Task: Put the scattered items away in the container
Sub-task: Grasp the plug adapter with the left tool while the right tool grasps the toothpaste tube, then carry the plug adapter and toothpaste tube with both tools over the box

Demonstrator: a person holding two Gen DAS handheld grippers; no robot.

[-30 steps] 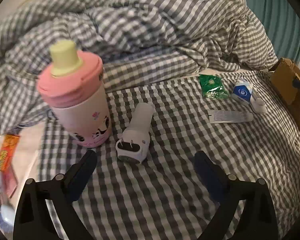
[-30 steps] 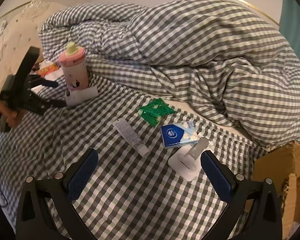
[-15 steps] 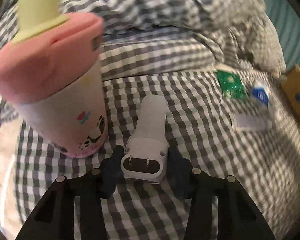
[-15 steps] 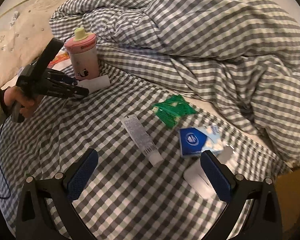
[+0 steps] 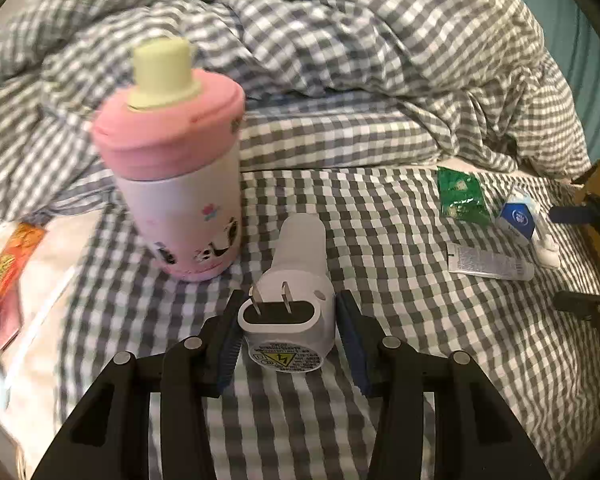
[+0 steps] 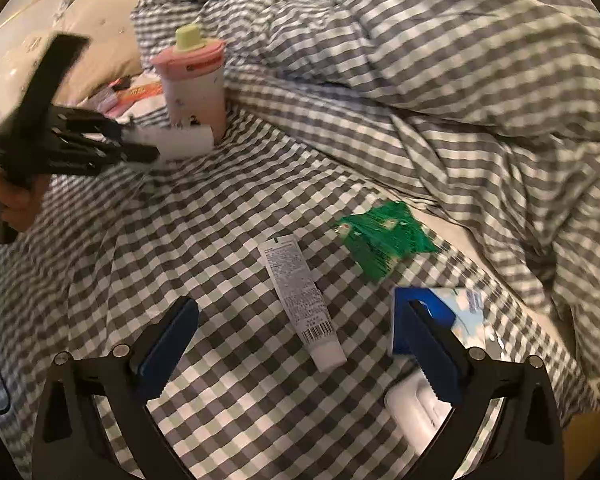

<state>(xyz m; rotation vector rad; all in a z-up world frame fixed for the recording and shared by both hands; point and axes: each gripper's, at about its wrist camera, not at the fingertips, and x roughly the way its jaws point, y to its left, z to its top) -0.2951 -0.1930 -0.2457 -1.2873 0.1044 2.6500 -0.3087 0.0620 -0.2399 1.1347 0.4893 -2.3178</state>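
In the left wrist view my left gripper (image 5: pixel 288 332) is shut on a white plug-in adapter (image 5: pixel 296 276), prongs toward the camera, beside a pink panda cup (image 5: pixel 180 184). The right wrist view shows that same gripper (image 6: pixel 140 146) with the adapter (image 6: pixel 184 142) in it. My right gripper (image 6: pixel 298 316) is open low over the checked sheet, and a white tube (image 6: pixel 296 284) lies between its fingers untouched. Its right finger covers part of a blue tissue pack (image 6: pixel 456 312). A green packet (image 6: pixel 384 236) lies just beyond. The cardboard box (image 5: pixel 598 184) shows at the far right.
A rumpled checked duvet (image 5: pixel 340 60) is heaped along the back. A flat white device (image 6: pixel 416 408) lies under my right finger. An orange snack packet (image 5: pixel 10 264) and other small things sit on the pale mattress edge at the left.
My left gripper went in to the adapter and closed on it; the adapter now sits slightly raised. My right gripper dropped and shifted left from the white device to the tube.
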